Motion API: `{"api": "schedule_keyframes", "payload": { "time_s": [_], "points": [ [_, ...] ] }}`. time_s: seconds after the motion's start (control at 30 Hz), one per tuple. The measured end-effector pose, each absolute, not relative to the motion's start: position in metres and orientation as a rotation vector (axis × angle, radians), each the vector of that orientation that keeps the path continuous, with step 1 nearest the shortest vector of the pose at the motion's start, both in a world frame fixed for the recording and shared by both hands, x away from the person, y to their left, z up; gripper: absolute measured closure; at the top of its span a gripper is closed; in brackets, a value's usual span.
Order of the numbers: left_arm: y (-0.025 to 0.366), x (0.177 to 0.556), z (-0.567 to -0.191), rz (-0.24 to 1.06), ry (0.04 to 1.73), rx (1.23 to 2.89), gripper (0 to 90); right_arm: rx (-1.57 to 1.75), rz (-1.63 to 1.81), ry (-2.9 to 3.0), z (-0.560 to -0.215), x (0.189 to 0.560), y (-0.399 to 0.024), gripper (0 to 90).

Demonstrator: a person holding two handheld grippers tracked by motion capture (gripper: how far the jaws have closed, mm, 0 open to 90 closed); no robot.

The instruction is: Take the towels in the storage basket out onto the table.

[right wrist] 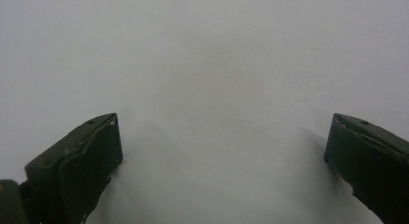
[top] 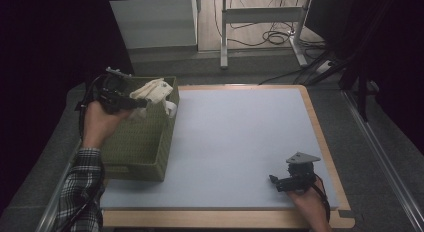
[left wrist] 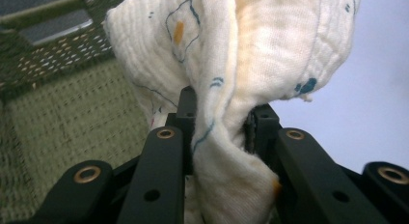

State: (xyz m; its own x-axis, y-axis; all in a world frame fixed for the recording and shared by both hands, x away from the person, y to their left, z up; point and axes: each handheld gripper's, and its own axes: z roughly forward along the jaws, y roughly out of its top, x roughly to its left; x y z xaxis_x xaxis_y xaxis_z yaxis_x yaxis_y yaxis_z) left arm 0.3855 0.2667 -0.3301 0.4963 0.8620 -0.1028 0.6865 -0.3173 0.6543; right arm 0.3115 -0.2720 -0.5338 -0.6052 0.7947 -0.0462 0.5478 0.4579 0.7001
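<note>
A cream cloth (top: 152, 92) with small blue and orange marks hangs bunched over the far end of a green woven basket (top: 150, 157) at the table's left. My left gripper (top: 142, 103) is shut on that cloth (left wrist: 241, 55), its pads (left wrist: 187, 108) pinching a fold that runs down between the black jaws. The basket's woven wall (left wrist: 62, 118) lies behind and to the left of the cloth. Near the table's front right corner my right gripper (top: 275, 182) rests low and stands open (right wrist: 222, 142), with bare pale mat between its jaws.
A pale grey mat (top: 240, 142) covers the wooden table top (top: 320, 127). Beyond the far edge stand a white cabinet (top: 155, 22), metal desk legs (top: 224, 37) and loose cables (top: 275, 37) on the floor.
</note>
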Motion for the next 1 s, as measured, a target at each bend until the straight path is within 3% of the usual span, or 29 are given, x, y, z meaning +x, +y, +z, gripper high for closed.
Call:
{"api": "schedule_keyframes", "payload": {
  "time_s": [1.0],
  "points": [
    [0.177,0.4,-0.323,0.287,1.042,2.188,71.6,1.135,0.93,2.346,-0.534,0.311,-0.272,0.0]
  ]
}}
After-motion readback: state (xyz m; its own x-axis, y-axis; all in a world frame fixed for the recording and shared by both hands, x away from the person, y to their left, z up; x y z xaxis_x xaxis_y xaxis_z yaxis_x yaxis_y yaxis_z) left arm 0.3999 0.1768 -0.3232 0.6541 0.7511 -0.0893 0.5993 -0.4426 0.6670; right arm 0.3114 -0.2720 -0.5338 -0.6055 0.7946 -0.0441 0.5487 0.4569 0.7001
